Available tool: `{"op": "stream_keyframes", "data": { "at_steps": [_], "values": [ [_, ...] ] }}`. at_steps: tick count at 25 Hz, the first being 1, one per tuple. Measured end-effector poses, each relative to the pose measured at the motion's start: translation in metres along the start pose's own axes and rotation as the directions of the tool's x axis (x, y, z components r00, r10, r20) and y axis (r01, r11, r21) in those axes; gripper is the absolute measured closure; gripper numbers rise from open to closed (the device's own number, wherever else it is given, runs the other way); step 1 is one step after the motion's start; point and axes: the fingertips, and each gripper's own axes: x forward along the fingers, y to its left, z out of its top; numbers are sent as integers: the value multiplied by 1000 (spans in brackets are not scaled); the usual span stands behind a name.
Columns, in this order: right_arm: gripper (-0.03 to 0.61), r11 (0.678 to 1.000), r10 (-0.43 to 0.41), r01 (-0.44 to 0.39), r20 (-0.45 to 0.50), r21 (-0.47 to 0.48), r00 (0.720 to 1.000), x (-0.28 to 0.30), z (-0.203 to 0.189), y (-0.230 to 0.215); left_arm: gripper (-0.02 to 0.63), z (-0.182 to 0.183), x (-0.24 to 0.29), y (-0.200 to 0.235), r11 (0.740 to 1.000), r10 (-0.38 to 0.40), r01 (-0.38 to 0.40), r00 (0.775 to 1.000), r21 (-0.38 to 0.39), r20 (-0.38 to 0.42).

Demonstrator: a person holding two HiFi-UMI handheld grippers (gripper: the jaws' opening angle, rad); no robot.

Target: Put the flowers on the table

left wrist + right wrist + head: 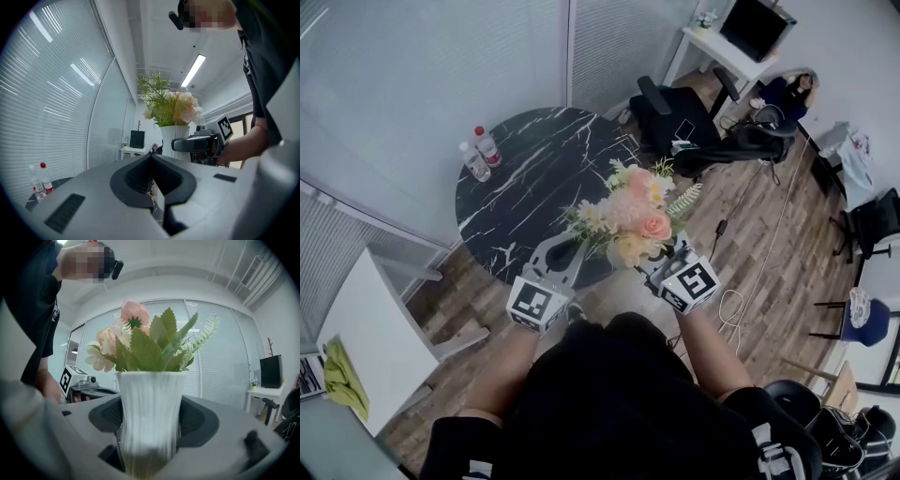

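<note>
though hidden overhead, vase [149,418] between right fingers [200,423]

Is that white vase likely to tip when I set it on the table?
Probably top-heavy: the flowers spread wider than the slim vase, so it may tip. Its ribbed white surface looks hard, possibly slippery and breakable in the right gripper.

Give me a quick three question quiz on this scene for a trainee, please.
1. True or false: the left gripper holds the vase.
2. What stands on the black table? A two bottles, B a laptop, C a cup.
3. Fill in: the right gripper is shut on the ____ of flowers.
Key: 1 false; 2 A; 3 vase.
</note>
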Motion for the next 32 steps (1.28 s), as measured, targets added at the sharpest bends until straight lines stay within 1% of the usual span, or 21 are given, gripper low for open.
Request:
{"op": "stream_keyframes", "data": {
  "at_steps": [4, 8, 17, 25, 32],
  "values": [
    [241, 1000, 2, -2, -4, -6, 1000, 8, 1, -1, 601, 1, 0, 6, 1000, -2, 2, 1000, -3, 7],
    [241, 1000, 9, -9, -5, -8, 1000, 19, -1, -7, 601, -1, 3, 16, 1000, 12, -12, 1000, -3, 5],
    [241, 997, 70, -70, 3, -9, 998, 52, -3, -27, 601, -1, 16, 45, 998, 70, -70, 998, 2, -3],
    [241, 992, 129, -129, -1, -5, 992, 86, -9, -69, 601, -1, 49, 75, 991, 137, -137, 990, 5, -27],
    [241, 985, 174, -174, 3, -15, 985, 118, -30, -104, 601, -23, 75, 104, 978, 209, -209, 977, -6, -52]
  ]
}}
